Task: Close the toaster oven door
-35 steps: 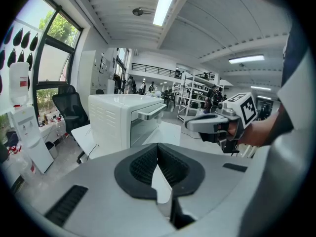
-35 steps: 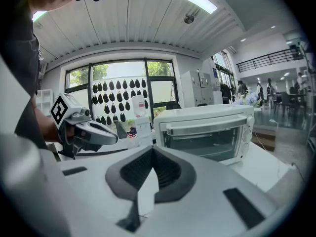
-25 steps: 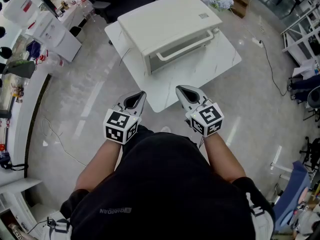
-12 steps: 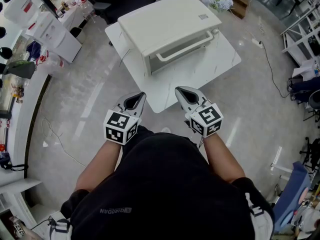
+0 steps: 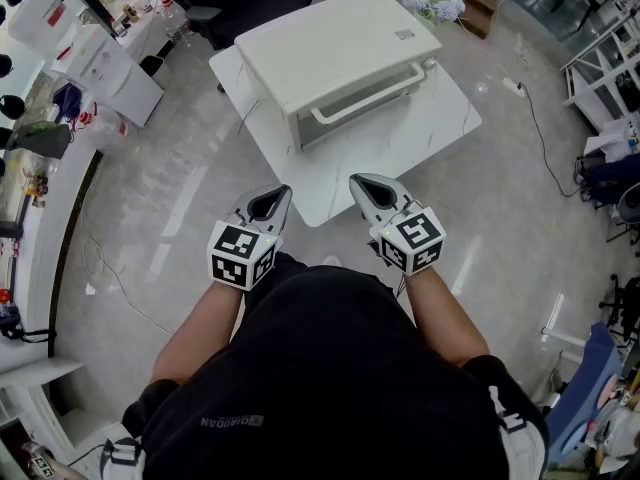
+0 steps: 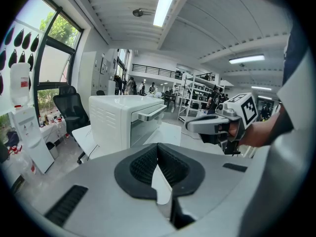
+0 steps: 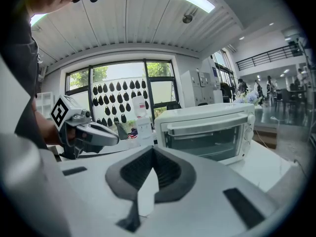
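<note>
A white toaster oven [image 5: 340, 53] stands on a small white table [image 5: 400, 153] ahead of me. Its glass door [image 7: 212, 141] stands upright against the front, with the bar handle [image 5: 372, 95] along its top edge. My left gripper [image 5: 284, 189] and right gripper [image 5: 354, 179] hover side by side at the table's near edge, well short of the oven. Both are shut with nothing between their jaws. The oven [image 6: 123, 122] lies ahead and left in the left gripper view, where the right gripper [image 6: 217, 125] also shows.
A black office chair [image 5: 240, 3] stands behind the table and a bunch of flowers [image 5: 435, 0] at its far right. White cabinets [image 5: 100, 63] line the left wall. A cable [image 5: 110, 273] runs over the floor at left; metal shelving [image 5: 600, 58] is at right.
</note>
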Demonstrator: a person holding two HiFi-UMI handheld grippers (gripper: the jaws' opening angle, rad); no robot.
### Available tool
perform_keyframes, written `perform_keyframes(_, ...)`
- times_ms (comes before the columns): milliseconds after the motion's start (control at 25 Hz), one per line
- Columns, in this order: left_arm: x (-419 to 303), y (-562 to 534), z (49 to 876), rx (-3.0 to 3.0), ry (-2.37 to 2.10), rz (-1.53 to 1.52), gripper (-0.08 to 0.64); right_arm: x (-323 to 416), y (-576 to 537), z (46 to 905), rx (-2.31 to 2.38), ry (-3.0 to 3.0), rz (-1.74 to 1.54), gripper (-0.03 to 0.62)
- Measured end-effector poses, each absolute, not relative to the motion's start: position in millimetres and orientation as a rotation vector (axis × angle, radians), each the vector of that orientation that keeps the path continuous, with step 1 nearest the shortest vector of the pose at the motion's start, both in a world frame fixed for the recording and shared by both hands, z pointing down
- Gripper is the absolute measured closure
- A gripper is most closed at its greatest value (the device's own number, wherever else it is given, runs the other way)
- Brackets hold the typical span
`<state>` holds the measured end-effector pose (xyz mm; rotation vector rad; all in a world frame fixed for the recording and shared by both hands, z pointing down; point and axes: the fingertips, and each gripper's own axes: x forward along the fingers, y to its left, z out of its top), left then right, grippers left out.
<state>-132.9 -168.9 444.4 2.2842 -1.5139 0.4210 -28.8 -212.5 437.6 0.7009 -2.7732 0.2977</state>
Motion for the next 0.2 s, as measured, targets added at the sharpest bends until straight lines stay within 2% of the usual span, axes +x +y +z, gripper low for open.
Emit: perform_keyframes(200, -132.1, -168.3, 446.0, 2.280, -1.517, 0.420, 0.557, -28.2, -212.1, 437.5, 0.700, -2.778, 0.299, 0.591)
